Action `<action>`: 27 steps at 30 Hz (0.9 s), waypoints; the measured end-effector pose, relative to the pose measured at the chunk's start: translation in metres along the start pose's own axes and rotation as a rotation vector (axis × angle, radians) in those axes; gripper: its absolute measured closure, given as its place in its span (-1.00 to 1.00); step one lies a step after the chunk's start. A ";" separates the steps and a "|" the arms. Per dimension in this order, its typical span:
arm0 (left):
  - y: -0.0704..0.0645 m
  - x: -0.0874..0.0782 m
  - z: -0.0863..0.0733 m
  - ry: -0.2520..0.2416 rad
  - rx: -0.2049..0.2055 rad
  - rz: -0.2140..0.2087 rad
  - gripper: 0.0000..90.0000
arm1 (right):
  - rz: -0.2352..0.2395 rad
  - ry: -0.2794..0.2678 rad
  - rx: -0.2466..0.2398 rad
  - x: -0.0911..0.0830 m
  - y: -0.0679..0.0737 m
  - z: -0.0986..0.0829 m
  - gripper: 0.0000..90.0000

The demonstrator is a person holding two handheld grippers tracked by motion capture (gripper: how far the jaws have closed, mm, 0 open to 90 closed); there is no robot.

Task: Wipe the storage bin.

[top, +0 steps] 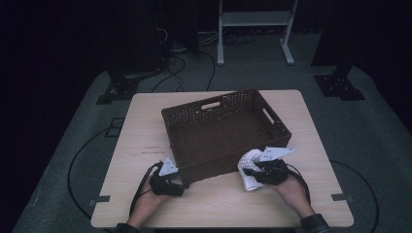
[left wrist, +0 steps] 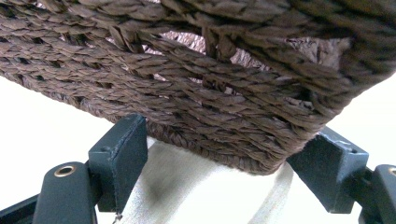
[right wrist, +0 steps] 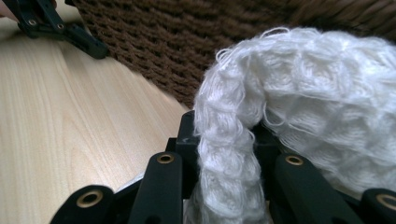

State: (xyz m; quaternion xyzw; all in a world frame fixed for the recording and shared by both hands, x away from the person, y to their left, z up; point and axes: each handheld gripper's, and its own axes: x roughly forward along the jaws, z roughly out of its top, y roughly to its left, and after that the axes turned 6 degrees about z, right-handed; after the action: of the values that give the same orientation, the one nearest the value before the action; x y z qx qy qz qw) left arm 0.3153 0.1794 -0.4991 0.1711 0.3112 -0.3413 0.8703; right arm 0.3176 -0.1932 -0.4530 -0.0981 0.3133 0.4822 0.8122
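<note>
A brown woven basket (top: 221, 128) stands on the middle of the wooden table (top: 218, 206) with nothing visible in it. My left gripper (top: 182, 186) is at its front left corner. In the left gripper view the jaws of this gripper (left wrist: 231, 128) stand wide apart, one on each side of the basket's (left wrist: 196, 79) lower corner. My right gripper (top: 251, 173) is by the front right corner, shut on a white knitted cloth (top: 248, 160). The cloth (right wrist: 299, 93) bulges up from between the jaws of the right gripper (right wrist: 224, 137), with the basket wall (right wrist: 154, 42) close behind.
The left gripper (right wrist: 56, 28) lies farther off along the basket in the right gripper view. Bare wood runs along the table's front edge. Behind the table are a white frame (top: 255, 29), black stands (top: 121, 87) and cables on the grey floor.
</note>
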 end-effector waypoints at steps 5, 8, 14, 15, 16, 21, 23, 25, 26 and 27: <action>0.000 0.000 0.000 0.000 0.000 0.000 -0.52 | 0.019 0.010 0.014 0.009 -0.001 -0.004 0.59; 0.000 0.000 0.000 0.000 0.000 0.000 -0.52 | 0.035 0.003 0.025 0.013 -0.002 -0.007 0.58; 0.000 0.000 0.000 0.000 0.000 0.001 -0.52 | 0.044 -0.005 0.046 0.018 -0.002 -0.011 0.54; 0.000 0.000 0.000 0.000 0.000 0.000 -0.52 | 0.051 -0.005 0.058 0.020 -0.003 -0.012 0.54; 0.000 0.000 0.000 0.000 0.000 0.000 -0.52 | 0.053 -0.001 0.066 0.022 -0.002 -0.013 0.54; 0.000 0.000 0.000 0.000 0.000 0.000 -0.52 | 0.116 0.050 0.082 0.032 0.000 -0.015 0.55; 0.000 0.000 0.000 0.000 0.000 0.000 -0.52 | 0.127 0.049 0.091 0.034 0.001 -0.014 0.55; 0.000 0.000 0.000 0.000 0.000 0.001 -0.52 | 0.121 0.040 0.082 0.035 0.003 -0.012 0.55; 0.000 0.000 0.000 0.000 0.000 0.000 -0.52 | 0.115 0.040 0.077 0.035 0.004 -0.011 0.55; 0.000 0.000 0.000 0.000 0.000 0.000 -0.52 | 0.116 0.036 0.072 0.035 0.004 -0.010 0.55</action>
State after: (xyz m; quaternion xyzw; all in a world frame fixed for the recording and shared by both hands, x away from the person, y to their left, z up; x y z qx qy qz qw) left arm 0.3153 0.1794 -0.4991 0.1710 0.3112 -0.3412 0.8704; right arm 0.3216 -0.1702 -0.4818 -0.0591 0.3500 0.5150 0.7803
